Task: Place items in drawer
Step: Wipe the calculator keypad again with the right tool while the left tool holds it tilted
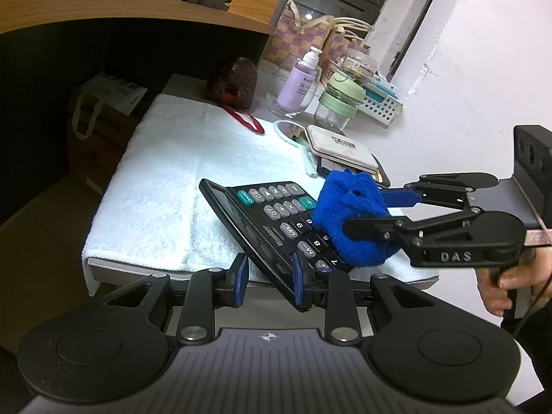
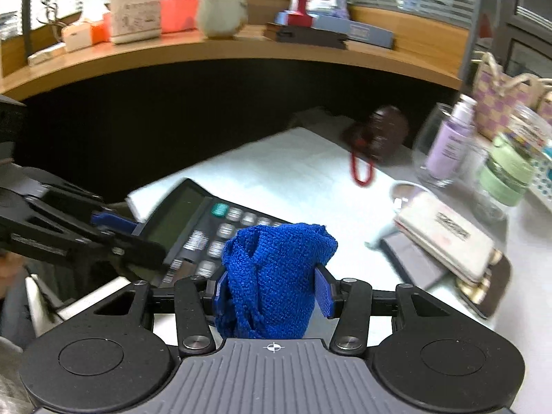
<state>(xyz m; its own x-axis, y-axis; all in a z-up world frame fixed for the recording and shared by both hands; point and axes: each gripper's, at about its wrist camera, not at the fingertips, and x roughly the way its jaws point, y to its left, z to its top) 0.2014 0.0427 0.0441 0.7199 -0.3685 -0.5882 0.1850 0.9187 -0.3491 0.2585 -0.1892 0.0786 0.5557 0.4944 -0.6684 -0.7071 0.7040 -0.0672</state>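
Carrying items toward the drawer.
My left claw point(image 1: 269, 277) clamps the calculator point(image 1: 262, 220); my right claw point(image 2: 272, 289) grips the blue cloth point(image 2: 276, 269); next, find the drawer.

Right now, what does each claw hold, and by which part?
Left claw grips the calculator by its near edge. Right claw clamps the blue knitted cloth across its middle.

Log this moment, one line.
left hand-held gripper: holding calculator | right hand-held gripper: holding blue knit pouch | drawer: unseen
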